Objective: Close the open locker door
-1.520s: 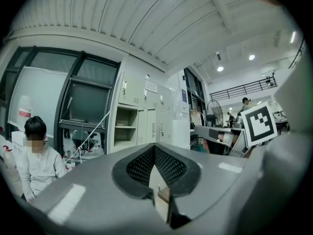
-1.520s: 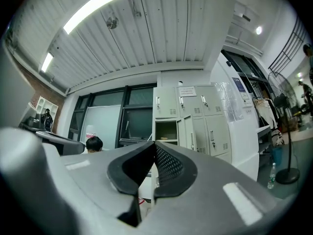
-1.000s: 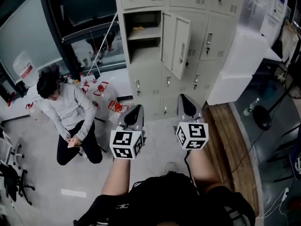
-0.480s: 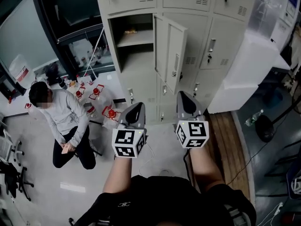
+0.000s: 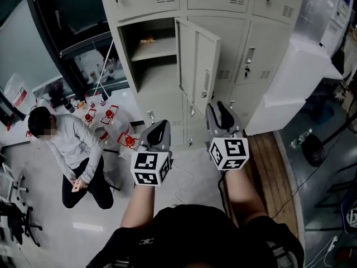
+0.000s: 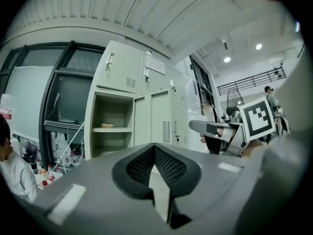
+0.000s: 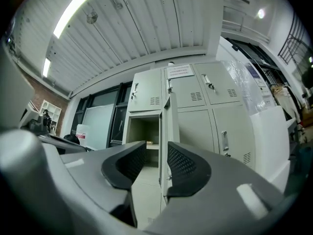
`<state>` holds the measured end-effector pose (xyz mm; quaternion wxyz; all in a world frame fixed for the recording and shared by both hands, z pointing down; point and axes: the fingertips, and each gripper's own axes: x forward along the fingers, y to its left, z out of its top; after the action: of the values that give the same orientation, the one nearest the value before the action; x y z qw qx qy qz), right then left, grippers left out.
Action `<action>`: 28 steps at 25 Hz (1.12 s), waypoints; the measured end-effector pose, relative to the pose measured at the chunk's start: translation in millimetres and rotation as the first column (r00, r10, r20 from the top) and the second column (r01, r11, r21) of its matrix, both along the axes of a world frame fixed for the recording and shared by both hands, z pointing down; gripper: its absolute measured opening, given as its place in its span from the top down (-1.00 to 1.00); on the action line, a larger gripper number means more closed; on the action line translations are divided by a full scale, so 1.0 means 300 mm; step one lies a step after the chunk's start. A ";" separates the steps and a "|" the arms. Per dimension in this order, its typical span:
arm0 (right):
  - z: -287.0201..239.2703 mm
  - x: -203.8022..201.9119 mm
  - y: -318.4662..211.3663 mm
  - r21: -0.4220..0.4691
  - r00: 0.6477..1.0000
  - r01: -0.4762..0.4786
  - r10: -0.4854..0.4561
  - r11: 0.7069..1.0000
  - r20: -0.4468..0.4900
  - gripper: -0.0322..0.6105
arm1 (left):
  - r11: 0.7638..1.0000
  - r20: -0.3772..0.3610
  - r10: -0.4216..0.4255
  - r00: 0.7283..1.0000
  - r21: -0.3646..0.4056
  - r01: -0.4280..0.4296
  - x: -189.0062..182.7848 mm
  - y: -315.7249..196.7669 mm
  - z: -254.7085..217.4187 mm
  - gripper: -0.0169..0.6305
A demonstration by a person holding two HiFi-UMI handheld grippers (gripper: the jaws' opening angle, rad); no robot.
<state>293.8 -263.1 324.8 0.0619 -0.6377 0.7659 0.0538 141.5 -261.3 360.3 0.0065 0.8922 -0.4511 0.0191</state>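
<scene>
Locker door [image 5: 199,66] stands swung out from the grey locker bank [image 5: 262,49]. It appears hinged on the right side of its open compartment [image 5: 149,66], with its free edge and handle [image 5: 206,88] toward the operator. Neither of the 2 grippers touches it yet.

Right gripper [image 5: 218,109] is nearest, just below the free edge in the head view. Its jaws have just been opening and stand apart with nothing between them; the door edge shows beyond the gap. Left gripper [image 5: 158,132] is clenched on nothing, pads together.

Hazards, as judged from this position:
- The spread right jaws may straddle or snag the door edge or handle instead of pushing flat.
- A push close to the hinge would give poor leverage.
- A hard shove may bounce the door off its frame.

Clearance: nothing stands in the swing path toward the compartment. 1 person [image 5: 67,144] sits on the floor well to the left, near red-and-white items [image 5: 111,116]. White cabinet [image 5: 290,82] bounds the right side. Loose cable [image 5: 181,186] lies on the floor just ahead of the operator.
</scene>
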 end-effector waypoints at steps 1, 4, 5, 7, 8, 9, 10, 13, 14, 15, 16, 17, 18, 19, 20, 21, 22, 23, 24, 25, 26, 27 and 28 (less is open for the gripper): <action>-0.002 0.004 -0.020 -0.006 1.000 -0.003 0.003 1.000 -0.005 0.52 | 1.000 0.000 0.000 1.000 0.005 0.000 -0.002 -0.016 -0.005 0.95; 0.010 0.018 -0.089 -0.045 1.000 -0.004 0.004 0.999 -0.010 0.49 | 1.000 0.003 0.001 1.000 0.020 -0.002 -0.004 -0.056 -0.015 0.95; 0.017 0.026 -0.111 -0.057 1.000 -0.009 0.008 0.998 -0.010 0.49 | 1.000 0.003 0.003 1.000 0.020 -0.003 -0.002 -0.065 -0.013 0.95; 0.027 0.049 -0.152 -0.074 1.000 -0.027 0.026 0.997 -0.014 0.49 | 1.000 -0.001 0.005 1.000 0.014 -0.005 0.002 -0.080 -0.011 0.95; 0.031 0.060 -0.172 -0.081 0.999 -0.034 0.033 0.996 -0.015 0.49 | 1.000 -0.003 0.005 1.000 0.014 -0.005 0.003 -0.087 -0.012 0.95; 0.035 0.070 -0.191 -0.090 0.999 -0.039 0.038 0.995 -0.015 0.49 | 1.000 -0.003 0.005 1.000 0.015 -0.005 0.003 -0.094 -0.014 0.95; 0.040 0.078 -0.211 -0.099 0.999 -0.041 0.040 0.994 -0.014 0.49 | 1.000 -0.002 0.005 1.000 0.017 -0.005 0.003 -0.101 -0.016 0.95; 0.058 0.105 -0.272 -0.129 0.999 -0.042 0.041 0.991 -0.012 0.49 | 1.000 0.001 0.005 1.000 0.021 -0.005 0.005 -0.115 -0.018 0.95; 0.061 0.112 -0.291 -0.138 0.999 -0.041 0.040 0.990 -0.009 0.49 | 1.000 0.001 0.004 1.000 0.022 -0.004 0.005 -0.119 -0.019 0.95; 0.062 0.118 -0.310 -0.145 0.999 -0.038 0.038 0.989 -0.006 0.49 | 1.000 0.002 0.003 1.000 0.022 -0.003 0.003 -0.123 -0.020 0.95; 0.064 0.120 -0.328 -0.153 0.999 -0.034 0.033 0.988 -0.006 0.49 | 1.000 0.003 0.001 1.000 0.022 -0.001 0.001 -0.127 -0.020 0.95; 0.067 0.121 -0.344 -0.160 1.000 -0.028 0.027 0.987 -0.007 0.49 | 1.000 0.005 -0.002 1.000 0.020 0.002 -0.002 -0.130 -0.019 0.95; 0.071 0.120 -0.357 -0.167 1.000 -0.023 0.021 0.986 -0.009 0.50 | 1.000 0.006 -0.005 1.000 0.018 0.005 -0.005 -0.131 -0.016 0.95; 0.075 0.121 -0.369 -0.172 1.000 -0.019 0.017 0.985 -0.012 0.50 | 1.000 0.007 -0.010 1.000 0.016 0.010 -0.009 -0.133 -0.013 0.95; 0.077 0.123 -0.379 -0.176 1.000 -0.018 0.016 0.984 -0.013 0.50 | 1.000 0.007 -0.015 1.000 0.015 0.015 -0.012 -0.135 -0.011 0.95; 0.079 0.125 -0.388 -0.178 1.000 -0.020 0.017 0.984 -0.015 0.50 | 1.000 0.008 -0.020 1.000 0.013 0.020 -0.016 -0.136 -0.009 0.95; 0.082 0.128 -0.394 -0.179 1.000 -0.023 0.021 0.984 -0.018 0.50 | 1.000 0.008 -0.025 1.000 0.011 0.025 -0.019 -0.137 -0.007 0.95; 0.084 0.131 -0.399 -0.179 1.000 -0.027 0.023 0.984 -0.020 0.51 | 0.999 0.009 -0.030 1.000 0.010 0.030 -0.022 -0.136 -0.005 0.95; 0.086 0.132 -0.403 -0.178 0.999 -0.027 0.024 0.984 -0.022 0.51 | 0.999 0.009 -0.036 0.999 0.010 0.036 -0.025 -0.135 -0.003 0.95; 0.088 0.131 -0.404 -0.180 1.000 -0.024 0.020 0.983 -0.020 0.52 | 0.999 0.010 -0.041 0.999 0.009 0.041 -0.029 -0.133 -0.001 0.95; 0.091 0.128 -0.404 -0.182 1.000 -0.018 0.015 0.983 -0.015 0.54 | 0.999 0.011 -0.047 0.999 0.007 0.047 -0.033 -0.130 0.002 0.95; 0.092 0.125 -0.403 -0.185 1.000 -0.011 0.010 0.983 -0.010 0.59 | 0.999 0.012 -0.054 0.998 0.005 0.054 -0.037 -0.127 0.005 0.95; 0.093 0.121 -0.402 -0.186 1.000 -0.003 0.002 0.982 -0.006 0.59 | 0.998 0.012 -0.061 0.998 0.003 0.061 -0.042 -0.125 0.008 0.95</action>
<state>330.1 -383.7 352.7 -0.0002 -0.6416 0.7669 -0.0163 128.9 -298.9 362.7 0.0030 0.8780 -0.4781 0.0239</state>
